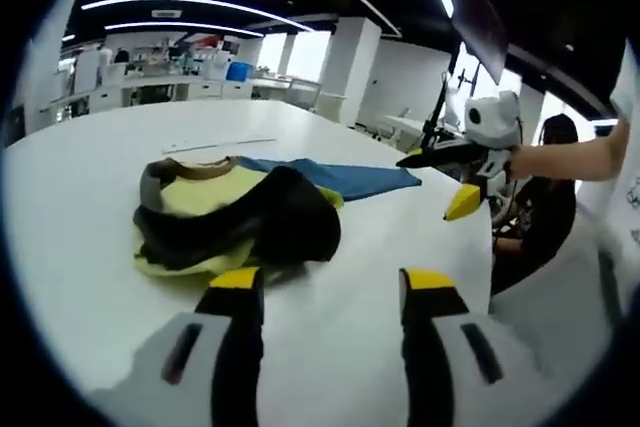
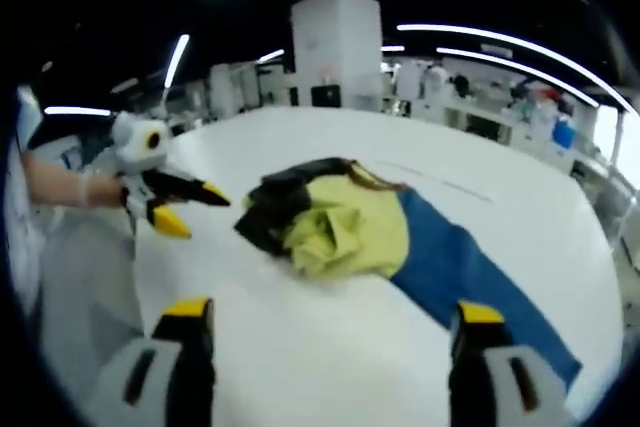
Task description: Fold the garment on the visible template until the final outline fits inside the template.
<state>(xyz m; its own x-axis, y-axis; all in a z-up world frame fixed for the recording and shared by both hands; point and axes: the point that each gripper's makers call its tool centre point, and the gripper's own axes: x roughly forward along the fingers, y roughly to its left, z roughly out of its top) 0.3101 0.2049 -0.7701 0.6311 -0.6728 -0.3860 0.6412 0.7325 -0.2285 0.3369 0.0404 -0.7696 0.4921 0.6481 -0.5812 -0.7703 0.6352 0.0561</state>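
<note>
Lying crumpled on the white bench (image 1: 90, 207): the garment (image 1: 240, 212), yellow with black sleeves or panels bunched over it and a grey collar area at one end. Spreading out from under it, a flat blue template (image 1: 340, 177), seen in the right gripper view as a long blue strip (image 2: 470, 277) running toward the lower right, with the garment (image 2: 335, 222) heaped on its far end and covering only part of it. Sitting just ahead of the left gripper (image 1: 330, 297), jaws standing apart with nothing between them, the left jaw's yellow tip nearly touching the garment's near edge. Hanging over the bench short of the garment, the right gripper (image 2: 330, 322), jaws spread wide and empty, the right jaw just beside the template. Showing from the side in each view, the opposite gripper (image 1: 455, 182) (image 2: 185, 205), held by a hand (image 2: 95, 187), hovering apart from the garment. Stretching behind, a bright open room with desks and ceiling light strips (image 1: 190, 2).
</note>
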